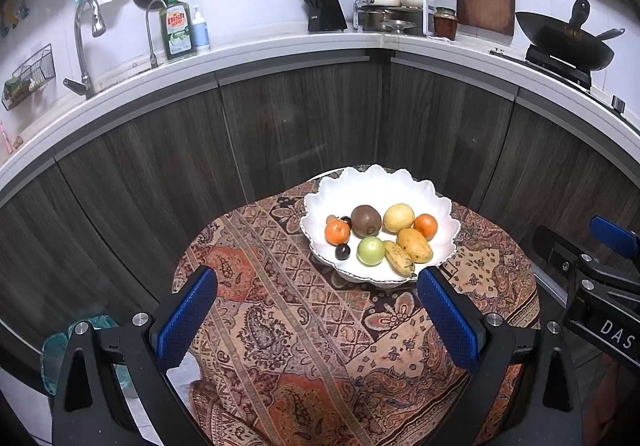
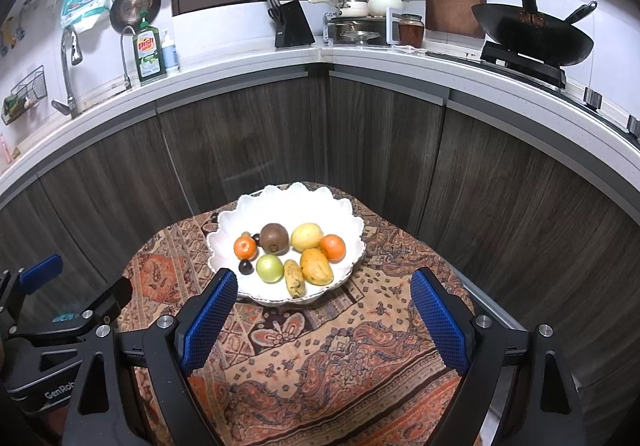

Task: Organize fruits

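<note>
1. Two grippers hang above a small table draped in a patterned cloth [image 1: 280, 326], each pointing down toward a white scalloped bowl [image 1: 376, 182] at the far part of the table.
2. Left gripper [image 1: 318, 318]: its blue-padded fingers [image 1: 186, 320] stand wide apart with only cloth between them, gripping nothing. The bowl lies ahead of it and off to the right, near the right finger's tip.
3. Right gripper [image 2: 324, 318]: its jaws are likewise spread wide and empty. The bowl sits straight ahead, its near rim partly hidden behind the left finger's tip.
4. All the fruit lies inside the bowl: a brown round fruit [image 1: 365, 220] and a pale yellow one [image 1: 398, 218] at the back, an orange [image 1: 337, 232] at the left, and a second orange [image 1: 425, 226] at the right.
5. Toward the front lie a green round fruit [image 1: 371, 251], a small spotted banana [image 1: 399, 258] beside it, and a yellow mango [image 1: 415, 245] touching the banana.
6. Small dark fruits complete the lot: one dark fruit [image 1: 343, 251] sits in front of the left orange, and another peeks out behind that orange.
7. Behind the table runs a dark wood cabinet front under a white counter [image 1: 280, 50] carrying a tap, a dish soap bottle [image 1: 177, 32], a knife block [image 1: 326, 8] and a wok [image 1: 566, 38].
</note>
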`<state>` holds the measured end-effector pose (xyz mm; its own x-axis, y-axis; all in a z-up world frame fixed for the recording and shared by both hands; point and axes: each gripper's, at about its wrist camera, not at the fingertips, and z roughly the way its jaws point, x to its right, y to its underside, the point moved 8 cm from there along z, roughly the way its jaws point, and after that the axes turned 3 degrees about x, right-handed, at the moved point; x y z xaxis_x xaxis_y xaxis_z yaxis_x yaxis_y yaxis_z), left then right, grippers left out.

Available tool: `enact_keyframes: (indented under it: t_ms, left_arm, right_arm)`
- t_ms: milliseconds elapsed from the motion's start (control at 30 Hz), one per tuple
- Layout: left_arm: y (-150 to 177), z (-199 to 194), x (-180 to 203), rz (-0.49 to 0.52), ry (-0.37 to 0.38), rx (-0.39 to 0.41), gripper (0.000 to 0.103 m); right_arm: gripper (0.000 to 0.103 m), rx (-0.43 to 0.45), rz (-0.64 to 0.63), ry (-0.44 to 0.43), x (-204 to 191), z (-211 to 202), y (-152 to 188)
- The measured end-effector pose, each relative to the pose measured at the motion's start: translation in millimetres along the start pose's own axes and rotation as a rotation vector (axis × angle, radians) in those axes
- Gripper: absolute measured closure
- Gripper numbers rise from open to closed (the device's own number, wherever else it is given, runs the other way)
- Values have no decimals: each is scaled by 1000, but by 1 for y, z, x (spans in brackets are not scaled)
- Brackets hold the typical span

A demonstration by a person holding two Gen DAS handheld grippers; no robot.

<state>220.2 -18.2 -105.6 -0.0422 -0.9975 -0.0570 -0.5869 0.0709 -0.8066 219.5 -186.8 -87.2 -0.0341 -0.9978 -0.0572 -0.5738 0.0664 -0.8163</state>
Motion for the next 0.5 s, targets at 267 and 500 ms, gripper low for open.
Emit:
enact_keyframes:
  t_ms: [267, 500]
  left_arm:
    - [1, 1, -2, 5, 0, -5, 1]
    - [3, 3, -1, 2, 4, -16, 1]
  right_arm:
    - [14, 0, 1, 0, 0, 0, 0]
    - [14, -2, 2, 0, -1, 0, 0]
